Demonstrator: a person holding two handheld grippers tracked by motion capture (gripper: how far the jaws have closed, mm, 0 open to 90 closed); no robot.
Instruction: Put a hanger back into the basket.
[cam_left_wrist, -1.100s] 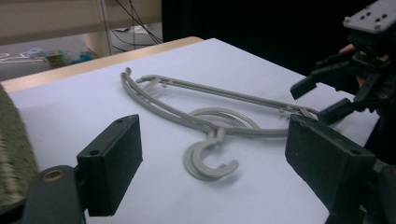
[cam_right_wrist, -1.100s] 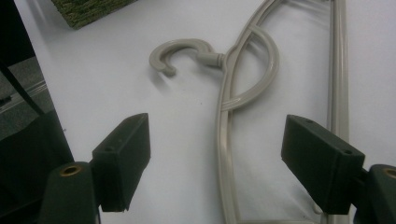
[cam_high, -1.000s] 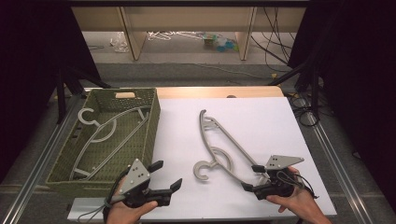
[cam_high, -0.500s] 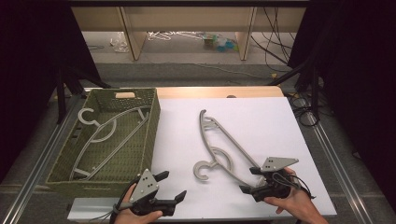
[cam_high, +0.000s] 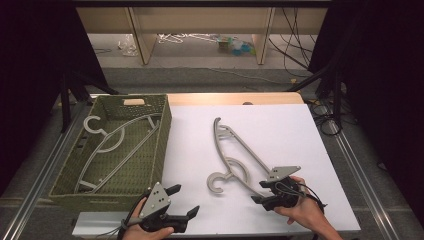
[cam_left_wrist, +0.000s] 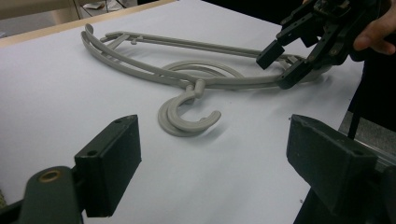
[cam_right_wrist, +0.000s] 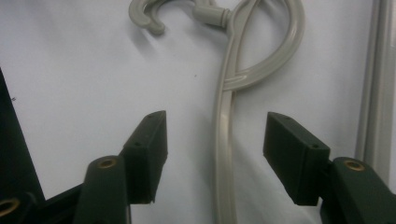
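Observation:
A grey plastic hanger (cam_high: 217, 135) lies flat on the white table top, hook toward the near edge. My right gripper (cam_high: 259, 192) sits at the near end of its long arm. In the right gripper view the arm of the hanger (cam_right_wrist: 224, 140) runs between the jaws of my right gripper (cam_right_wrist: 215, 135), which have just been closing; a gap remains on both sides. My left gripper (cam_high: 184, 200) rests open near the front edge, left of the hook, holding nothing. The left gripper view looks across the hanger (cam_left_wrist: 198, 87) to the right gripper (cam_left_wrist: 279, 66), past my left gripper (cam_left_wrist: 219, 144).
A green woven basket (cam_high: 165, 130) stands on the left of the table with grey hangers (cam_high: 107, 145) lying inside. The white sheet (cam_high: 280, 125) ends close to my hands at the front. Cables trail off the table's right side.
My right gripper has slid slightly left onto the hanger's arm and its jaws stand narrower. My left gripper shifted a little toward the front edge early on, then stayed put.

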